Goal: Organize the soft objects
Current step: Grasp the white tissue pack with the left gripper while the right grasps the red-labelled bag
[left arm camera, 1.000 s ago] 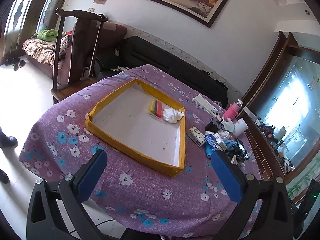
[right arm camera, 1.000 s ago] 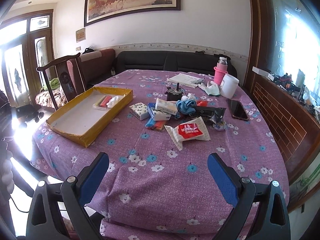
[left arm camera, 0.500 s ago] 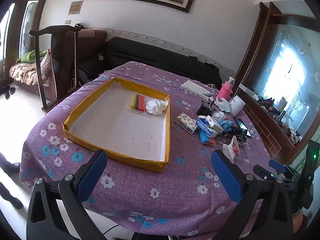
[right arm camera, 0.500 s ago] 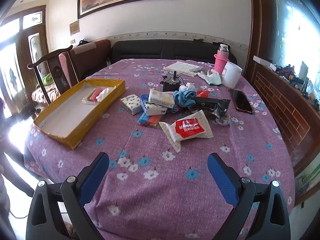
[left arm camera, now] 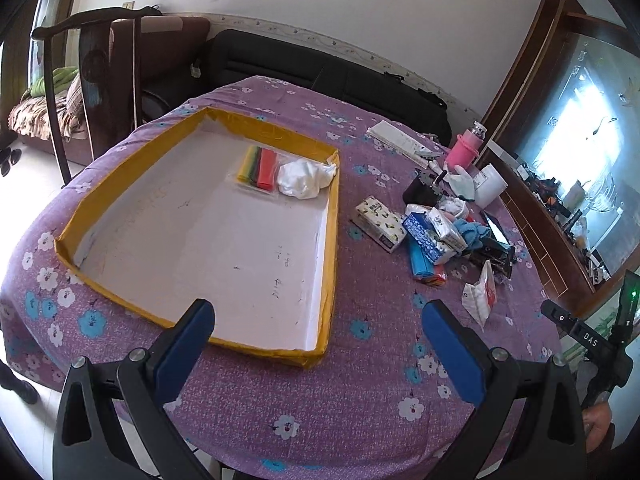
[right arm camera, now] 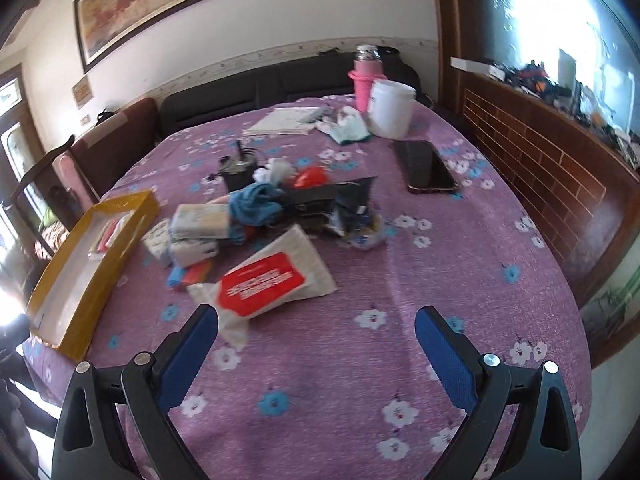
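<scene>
A yellow-rimmed white tray (left arm camera: 200,240) lies on the purple flowered table; it also shows in the right wrist view (right arm camera: 76,280). In its far corner lie a pack of coloured cloths (left arm camera: 259,168) and a white crumpled cloth (left arm camera: 304,178). Right of the tray is a pile: tissue packs (left arm camera: 380,224), a blue cloth (right arm camera: 256,204), a white packet with a red label (right arm camera: 268,280). My left gripper (left arm camera: 318,320) is open over the tray's near edge. My right gripper (right arm camera: 316,328) is open, just in front of the red-label packet.
A phone (right arm camera: 424,168), a white tub (right arm camera: 390,108), a pink bottle (right arm camera: 366,80) and a notepad (right arm camera: 284,120) lie at the table's far side. A black sofa (left arm camera: 320,76) and a wooden chair (left arm camera: 92,80) stand behind. A brick-faced cabinet (right arm camera: 560,168) is at right.
Both grippers have moved in closer and lower over the table. The left one has swung right towards the tray's near edge; the right one has closed in on the red-label packet.
</scene>
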Demonstrator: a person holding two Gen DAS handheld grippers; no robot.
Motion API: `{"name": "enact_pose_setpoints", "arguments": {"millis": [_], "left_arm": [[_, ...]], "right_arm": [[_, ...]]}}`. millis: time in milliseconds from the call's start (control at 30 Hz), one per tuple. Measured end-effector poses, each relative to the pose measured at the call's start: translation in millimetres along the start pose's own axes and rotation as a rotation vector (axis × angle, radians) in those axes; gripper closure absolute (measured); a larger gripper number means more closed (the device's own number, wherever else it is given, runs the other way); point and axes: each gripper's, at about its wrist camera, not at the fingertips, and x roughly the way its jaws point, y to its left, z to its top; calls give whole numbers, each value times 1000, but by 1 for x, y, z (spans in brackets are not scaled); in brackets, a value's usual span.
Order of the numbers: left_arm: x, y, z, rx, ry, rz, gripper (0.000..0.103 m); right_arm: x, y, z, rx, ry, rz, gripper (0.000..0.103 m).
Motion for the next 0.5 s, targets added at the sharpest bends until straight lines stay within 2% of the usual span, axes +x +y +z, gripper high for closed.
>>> {"name": "enact_pose_setpoints", "arguments": {"millis": [167,233,300,500], "left_arm": [[25,-30,10,100,40,-37,1],[36,-47,14,150,64,-57,13],[46,-66,21,199,86,-86,19],[69,-106,38,269,97,-95,19]], "right_arm": [[14,-21,13,37,-3,-20,3],[22,-26,15,59,3,-6,3],[30,-27,14,72,21,17,3],[44,-26,19,90,46,97,3]]}}
